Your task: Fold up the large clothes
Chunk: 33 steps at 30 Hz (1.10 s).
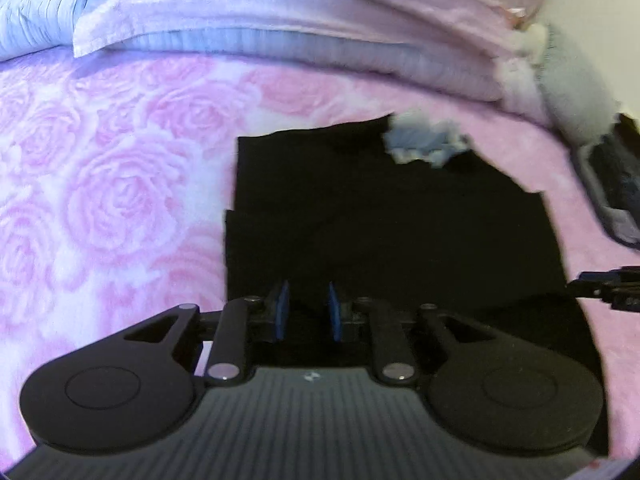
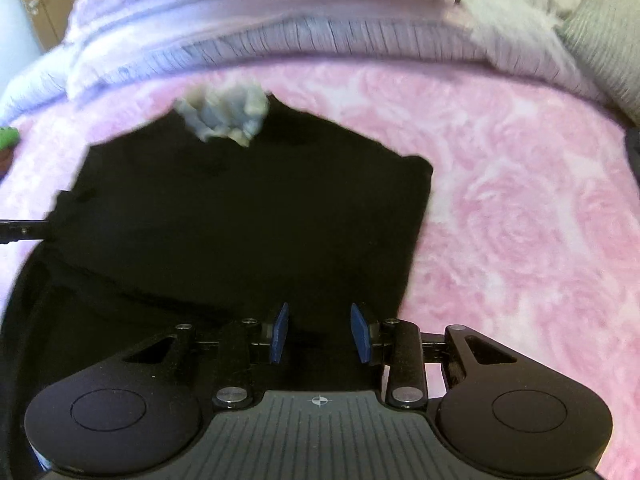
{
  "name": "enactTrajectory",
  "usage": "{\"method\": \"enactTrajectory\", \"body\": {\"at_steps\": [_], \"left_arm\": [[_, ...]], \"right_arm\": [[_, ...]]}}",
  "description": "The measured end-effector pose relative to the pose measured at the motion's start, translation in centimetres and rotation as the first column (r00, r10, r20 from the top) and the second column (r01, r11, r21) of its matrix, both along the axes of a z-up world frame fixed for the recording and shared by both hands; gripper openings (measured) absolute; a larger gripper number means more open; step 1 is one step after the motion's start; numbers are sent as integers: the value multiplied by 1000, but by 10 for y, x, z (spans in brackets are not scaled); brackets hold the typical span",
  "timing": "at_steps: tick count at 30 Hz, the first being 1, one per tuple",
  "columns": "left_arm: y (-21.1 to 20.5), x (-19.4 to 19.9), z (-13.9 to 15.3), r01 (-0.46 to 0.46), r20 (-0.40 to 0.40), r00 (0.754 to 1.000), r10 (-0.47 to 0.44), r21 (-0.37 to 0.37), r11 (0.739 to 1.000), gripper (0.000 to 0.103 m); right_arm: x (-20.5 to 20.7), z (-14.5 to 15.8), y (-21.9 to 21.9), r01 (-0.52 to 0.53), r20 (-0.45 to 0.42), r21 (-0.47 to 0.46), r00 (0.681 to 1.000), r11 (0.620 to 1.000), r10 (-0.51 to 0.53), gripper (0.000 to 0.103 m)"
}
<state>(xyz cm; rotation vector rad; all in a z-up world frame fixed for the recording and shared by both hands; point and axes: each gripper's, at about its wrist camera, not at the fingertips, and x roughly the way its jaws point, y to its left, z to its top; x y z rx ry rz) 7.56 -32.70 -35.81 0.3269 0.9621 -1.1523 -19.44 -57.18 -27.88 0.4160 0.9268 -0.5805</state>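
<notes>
Both hand-held grippers, left gripper [image 1: 306,310] and right gripper [image 2: 320,332], hover with blue pads spread, empty, over the folded black fabric garment [image 1: 380,216] on the pink rose-patterned fleece blanket [image 1: 120,184].

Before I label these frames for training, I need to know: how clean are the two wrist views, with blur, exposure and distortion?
Left wrist view: far bedding smeared, the black garment underexposed so folds barely read, fisheye bowing the pink blanket. Right wrist view: similar softness, the pale ruffled trim blurred, garment a near-flat black; the right claw stays sharp.
</notes>
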Motion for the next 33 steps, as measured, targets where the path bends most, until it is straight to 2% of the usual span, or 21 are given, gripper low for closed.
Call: {"method": "enactTrajectory", "body": {"at_steps": [2, 4, 6, 8, 10, 13, 15, 18, 19, 22, 24, 26, 30, 33], "left_arm": [[14, -17, 2, 70, 0, 998, -70, 11, 998, 16], [26, -39, -5, 151, -16, 988, -151, 54, 987, 16], [44, -61, -17, 213, -27, 977, -212, 129, 968, 16], [71, -75, -24, 226, -29, 974, -224, 192, 955, 16], [108, -84, -25, 198, -29, 980, -197, 233, 952, 16], [165, -97, -21, 138, -65, 990, -125, 270, 953, 17], [188, -104, -21, 110, -108, 991, -78, 331, 937, 17], [213, -112, -10, 34, -148, 989, 11, 296, 954, 16], [220, -113, -6, -5, -182, 982, 56, 268, 963, 17], [230, -113, -7, -120, -316, 932, 177, 191, 974, 23], [231, -113, -17, -178, -389, 892, 230, 166, 970, 28], [232, -114, -28, -225, -415, 868, 273, 162, 961, 28], [234, -110, -50, -268, -504, 813, 292, 120, 956, 28], [227, -102, -61, -288, -549, 787, 282, 77, 955, 29]], "right_arm": [[-13, 6, 20, -9, 19, 6, 1000, 1000, 9, 32], [-22, 2, 43, -24, -5, 42, 1000, 999, 25, 32], [-34, -11, 68, -25, -69, 73, 997, 997, 30, 32], [-51, -24, 93, -8, -154, 96, 988, 995, 23, 32], [-77, -25, 118, 15, -176, 100, 984, 995, 3, 32], [-119, -22, 156, 21, -207, 163, 978, 986, 13, 32], [-138, -17, 173, -9, -190, 196, 981, 981, 47, 32], [-151, -13, 179, -6, -208, 253, 976, 967, 61, 32], [-155, -13, 177, 6, -205, 276, 977, 961, 53, 32], [-176, 0, 163, 59, -78, 290, 996, 955, -38, 35], [-192, -2, 146, 128, 4, 370, 990, 920, -139, 41], [-204, -11, 133, 180, 53, 452, 972, 874, -228, 41], [-215, -41, 121, 201, 91, 580, 947, 789, -308, 41], [-219, -55, 113, 186, 154, 625, 923, 759, -353, 41]]}}
